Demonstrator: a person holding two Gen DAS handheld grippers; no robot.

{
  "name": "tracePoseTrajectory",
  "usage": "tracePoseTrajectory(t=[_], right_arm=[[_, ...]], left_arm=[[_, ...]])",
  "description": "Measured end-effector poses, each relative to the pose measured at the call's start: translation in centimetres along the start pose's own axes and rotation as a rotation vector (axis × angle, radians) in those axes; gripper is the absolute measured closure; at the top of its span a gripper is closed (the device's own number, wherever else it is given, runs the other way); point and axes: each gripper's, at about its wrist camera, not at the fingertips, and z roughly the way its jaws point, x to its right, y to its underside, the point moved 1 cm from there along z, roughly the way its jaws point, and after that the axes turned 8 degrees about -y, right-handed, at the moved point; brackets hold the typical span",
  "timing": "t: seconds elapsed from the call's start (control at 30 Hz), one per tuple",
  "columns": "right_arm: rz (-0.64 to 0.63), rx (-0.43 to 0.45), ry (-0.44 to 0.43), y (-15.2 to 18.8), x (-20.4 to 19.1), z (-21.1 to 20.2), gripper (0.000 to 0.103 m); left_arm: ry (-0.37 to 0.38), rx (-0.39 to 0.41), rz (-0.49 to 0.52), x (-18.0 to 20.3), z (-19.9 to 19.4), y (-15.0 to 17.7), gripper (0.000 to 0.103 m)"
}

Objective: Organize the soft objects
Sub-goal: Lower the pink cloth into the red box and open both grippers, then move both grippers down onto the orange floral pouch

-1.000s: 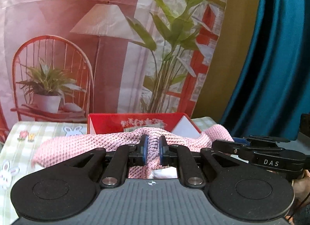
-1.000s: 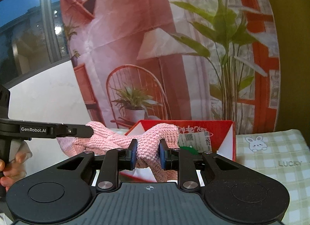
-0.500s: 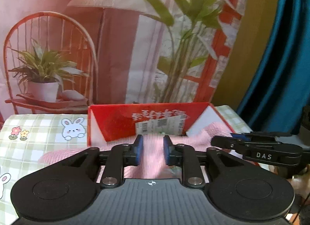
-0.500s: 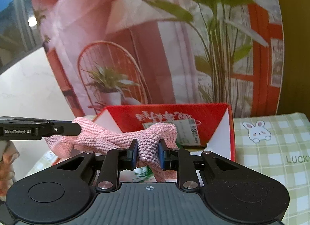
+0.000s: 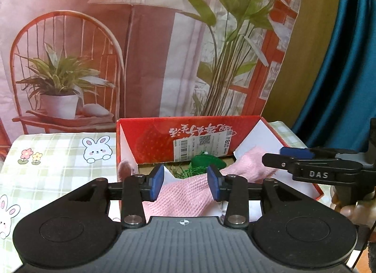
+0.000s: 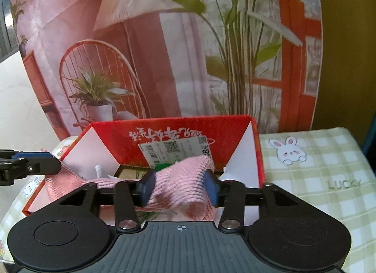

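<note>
A pink knitted cloth (image 5: 188, 196) lies in the red cardboard box (image 5: 178, 136), draped across it over a green object (image 5: 204, 161). My left gripper (image 5: 185, 183) is open just above the cloth, its blue pads apart. In the right wrist view the same cloth (image 6: 178, 186) hangs between the pads of my right gripper (image 6: 179, 188), whose jaws stand wide open over the box (image 6: 169, 132). The right gripper also shows at the right of the left wrist view (image 5: 305, 167). The left gripper's tip shows at the left of the right wrist view (image 6: 30, 165).
The box stands on a green checked tablecloth with rabbit prints (image 6: 317, 167). A printed backdrop with a chair, lamp and plants (image 5: 141, 49) hangs behind it. A teal curtain (image 5: 340, 73) is at the right. A bare hand (image 5: 352, 209) holds the right gripper.
Both grippers moved forward and down over the box, then opened. The pink cloth, held stretched between them before, has dropped into the box.
</note>
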Motion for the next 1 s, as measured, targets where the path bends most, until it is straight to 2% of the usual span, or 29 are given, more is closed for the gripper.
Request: tracePoseTrajectory(t=[0.07, 0.27, 0.4, 0.43, 0.5, 0.57, 0.8, 1.0], right_arm=[[-0.018, 0.013, 0.006, 0.0, -0.5, -1.0, 0.042], [-0.064, 0.064, -0.032, 0.7, -2.4, -5.2, 0.034], [-0.086, 0.115, -0.074, 2.4, -3.8, -8.3, 0.020], [-0.096, 0.134, -0.089, 3.0, -4.2, -9.1, 0.017], [-0.106, 0.174, -0.137, 4.0, -4.7, -10.6, 0.001], [-0.112, 0.209, -0.154, 5.0, -5.2, -12.1, 0.000], [-0.083, 0.196, -0.132, 7.9, -6.1, -14.5, 0.000], [-0.104, 0.219, -0.134, 11.9, -6.4, -16.5, 0.000]], left_arm=[[0.002, 0.003, 0.005, 0.0, -1.0, 0.2, 0.060], [0.002, 0.033, 0.011, 0.2, -5.3, 1.8, 0.059], [-0.012, 0.063, 0.012, 0.4, -8.4, 3.7, 0.057], [-0.015, 0.067, 0.017, 0.6, -9.2, 4.3, 0.054], [-0.014, 0.073, 0.023, 0.8, -10.4, 5.3, 0.050], [-0.016, 0.070, 0.030, 1.1, -11.3, 6.4, 0.050], [-0.009, 0.071, 0.014, 1.5, -13.7, 9.5, 0.050], [-0.018, 0.078, -0.004, 1.8, -15.2, 12.6, 0.050]])
